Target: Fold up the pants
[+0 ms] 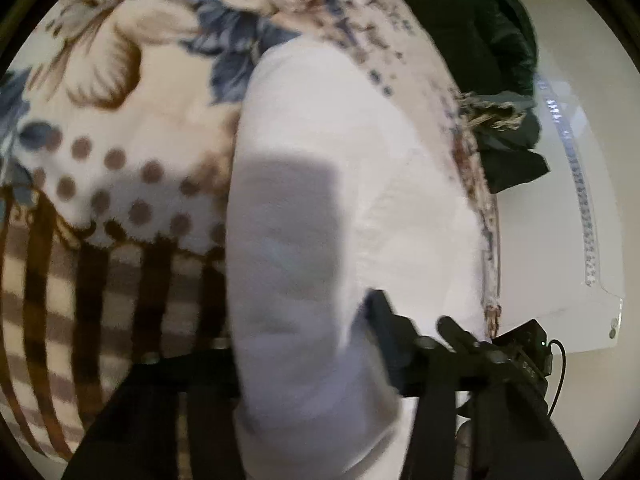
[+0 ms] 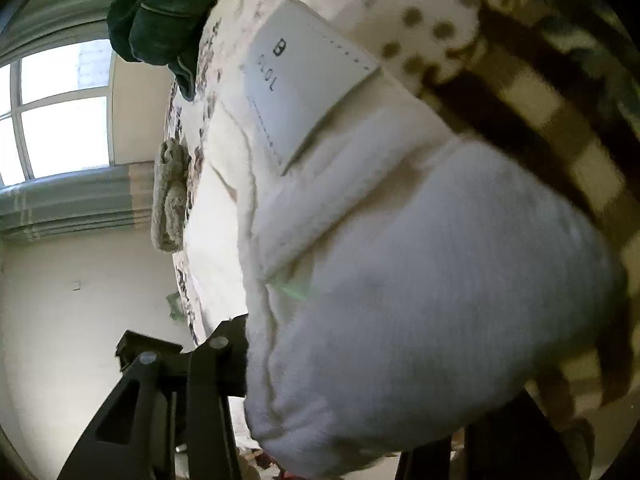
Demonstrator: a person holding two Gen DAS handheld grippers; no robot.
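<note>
White pants (image 1: 352, 168) lie on a floral and plaid blanket (image 1: 120, 128). In the left wrist view a fold of the pants drapes over my left gripper (image 1: 316, 364) and hides its fingertips. In the right wrist view the white pants (image 2: 420, 300) bulge over my right gripper (image 2: 360, 392); a white label patch (image 2: 308, 80) shows on the waistband. One black finger (image 2: 208, 368) shows at the left, pressed against the cloth. Both grippers appear shut on the pants fabric.
A dark green garment (image 1: 472, 32) lies at the blanket's far edge, also in the right wrist view (image 2: 160, 12). A frayed greyish cloth (image 2: 170, 196) lies near the blanket's edge. A window (image 2: 56, 108) and white wall are beyond.
</note>
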